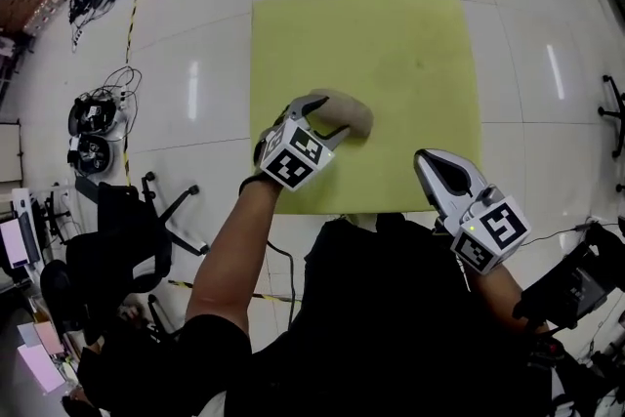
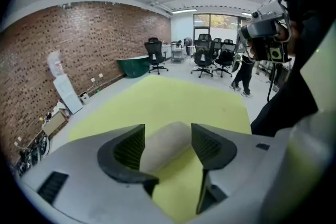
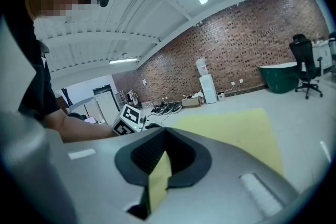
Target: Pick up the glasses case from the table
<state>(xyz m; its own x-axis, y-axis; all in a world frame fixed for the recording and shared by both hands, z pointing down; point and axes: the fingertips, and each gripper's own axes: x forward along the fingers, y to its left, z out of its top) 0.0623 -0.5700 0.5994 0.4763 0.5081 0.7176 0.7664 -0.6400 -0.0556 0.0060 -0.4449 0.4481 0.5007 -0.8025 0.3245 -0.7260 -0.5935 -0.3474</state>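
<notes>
A beige, rounded glasses case (image 1: 354, 111) lies on the yellow-green table (image 1: 391, 44), near its front edge. My left gripper (image 1: 330, 120) reaches down over the case's near end, its jaws on either side. In the left gripper view the case (image 2: 163, 147) sits between the open jaws of the left gripper (image 2: 168, 132); a strip of table shows beside the right pad (image 2: 210, 147). My right gripper (image 1: 437, 171) hovers at the table's front right edge, away from the case. Its jaws are shut and hold nothing; the right gripper (image 3: 167, 134) shows only a sliver of table below the closed tips.
The table stands on a white tiled floor. A black office chair (image 1: 117, 244) and coiled cables (image 1: 93, 117) lie to the left. More chairs (image 2: 210, 57) and a standing person (image 2: 243, 72) are far behind the table. A brick wall (image 3: 252, 55) runs along one side.
</notes>
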